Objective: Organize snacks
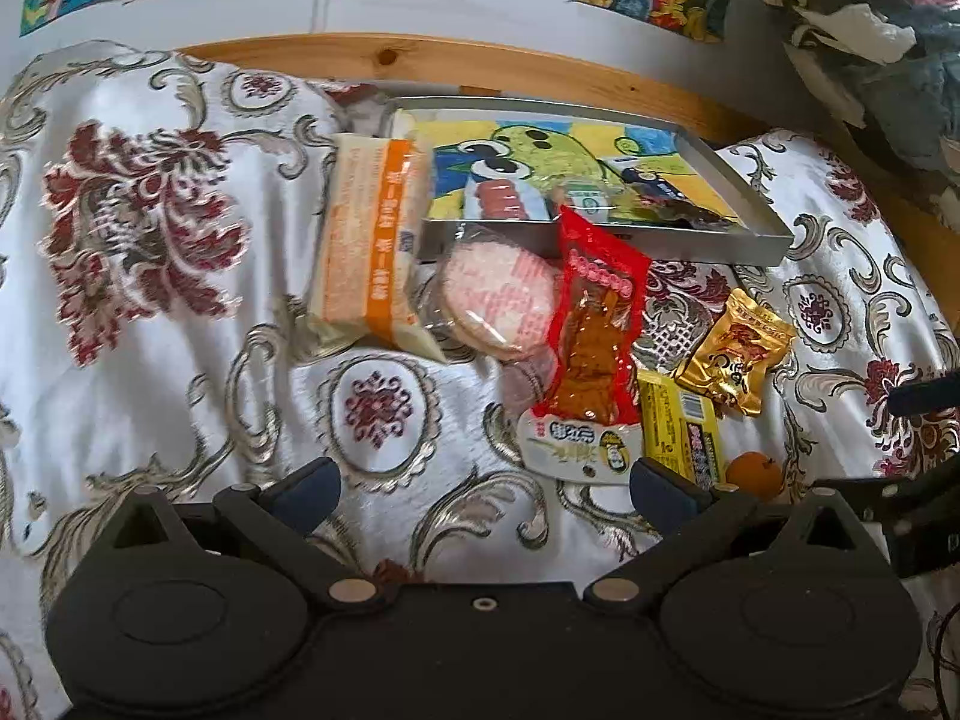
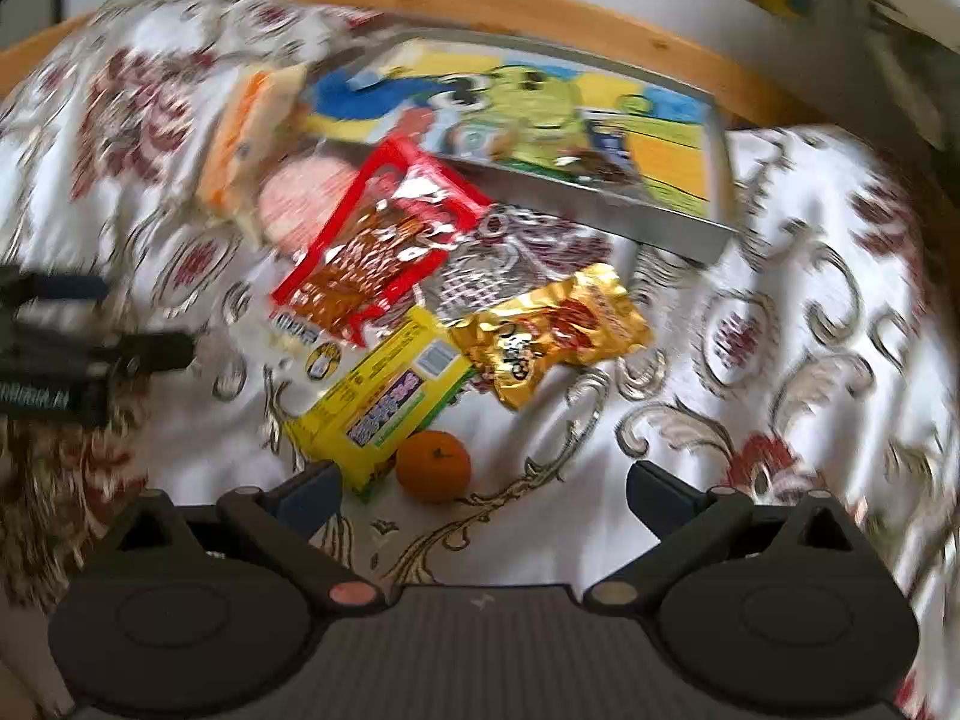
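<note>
The left gripper (image 1: pixel 486 486) hovers with fingers spread wide, empty; the right gripper (image 2: pixel 483 486) likewise gapes over the patterned cloth (image 2: pixel 780 420); snacks lie loose before the metal tray (image 1: pixel 762 243): red packet (image 1: pixel 594 324), yellow bar (image 2: pixel 384 396), gold pouch (image 2: pixel 552 330), mandarin (image 2: pixel 433 465).

A white floral-patterned cloth (image 1: pixel 150 360) carries a shallow grey tray (image 1: pixel 744 192) at the far side; nearer lie an orange-striped packet (image 1: pixel 366 240), red packet (image 1: pixel 600 324), yellow bar (image 2: pixel 384 396), gold pouch (image 2: pixel 552 330) and mandarin (image 2: pixel 433 465).
</note>
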`<move>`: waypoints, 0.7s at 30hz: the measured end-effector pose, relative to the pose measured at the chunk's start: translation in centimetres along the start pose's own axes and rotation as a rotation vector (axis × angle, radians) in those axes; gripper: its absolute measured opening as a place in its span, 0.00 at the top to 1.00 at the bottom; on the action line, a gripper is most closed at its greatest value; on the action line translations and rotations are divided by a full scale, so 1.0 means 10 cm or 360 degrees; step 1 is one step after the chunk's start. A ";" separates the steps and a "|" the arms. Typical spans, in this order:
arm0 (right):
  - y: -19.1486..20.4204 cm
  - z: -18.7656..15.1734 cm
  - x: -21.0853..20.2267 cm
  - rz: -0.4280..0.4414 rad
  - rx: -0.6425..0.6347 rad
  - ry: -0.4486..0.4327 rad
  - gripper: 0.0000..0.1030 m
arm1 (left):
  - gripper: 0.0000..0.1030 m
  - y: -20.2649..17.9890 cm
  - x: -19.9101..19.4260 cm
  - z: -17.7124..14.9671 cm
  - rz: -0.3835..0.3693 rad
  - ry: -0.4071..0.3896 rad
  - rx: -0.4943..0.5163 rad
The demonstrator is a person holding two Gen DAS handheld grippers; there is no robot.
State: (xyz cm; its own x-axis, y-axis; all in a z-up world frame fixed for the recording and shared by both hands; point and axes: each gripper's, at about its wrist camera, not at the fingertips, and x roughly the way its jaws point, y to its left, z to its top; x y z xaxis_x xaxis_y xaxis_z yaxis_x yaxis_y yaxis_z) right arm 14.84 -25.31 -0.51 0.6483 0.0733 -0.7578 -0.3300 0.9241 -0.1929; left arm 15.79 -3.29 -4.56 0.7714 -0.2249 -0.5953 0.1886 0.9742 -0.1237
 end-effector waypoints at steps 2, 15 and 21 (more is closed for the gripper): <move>-0.01 -0.01 0.04 0.0049 -0.0076 0.0003 0.00 | 0.01 -0.03 0.04 0.01 -0.0029 -0.0007 0.0023; 0.12 -0.08 0.39 0.0024 -0.0609 -0.0023 0.00 | 0.01 -0.32 0.38 0.02 -0.0332 -0.0041 0.0207; 0.08 -0.09 0.51 0.0123 -0.0659 -0.0057 0.01 | 0.01 -0.43 0.52 0.01 -0.0465 -0.0045 0.0356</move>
State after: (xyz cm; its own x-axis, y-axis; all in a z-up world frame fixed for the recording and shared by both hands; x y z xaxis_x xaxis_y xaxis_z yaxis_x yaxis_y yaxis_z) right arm 17.27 -24.54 -5.11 0.6318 0.1560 -0.7592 -0.6216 0.6871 -0.3761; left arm 19.05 -8.61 -7.04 0.6812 -0.4964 -0.5381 0.5293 0.8417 -0.1065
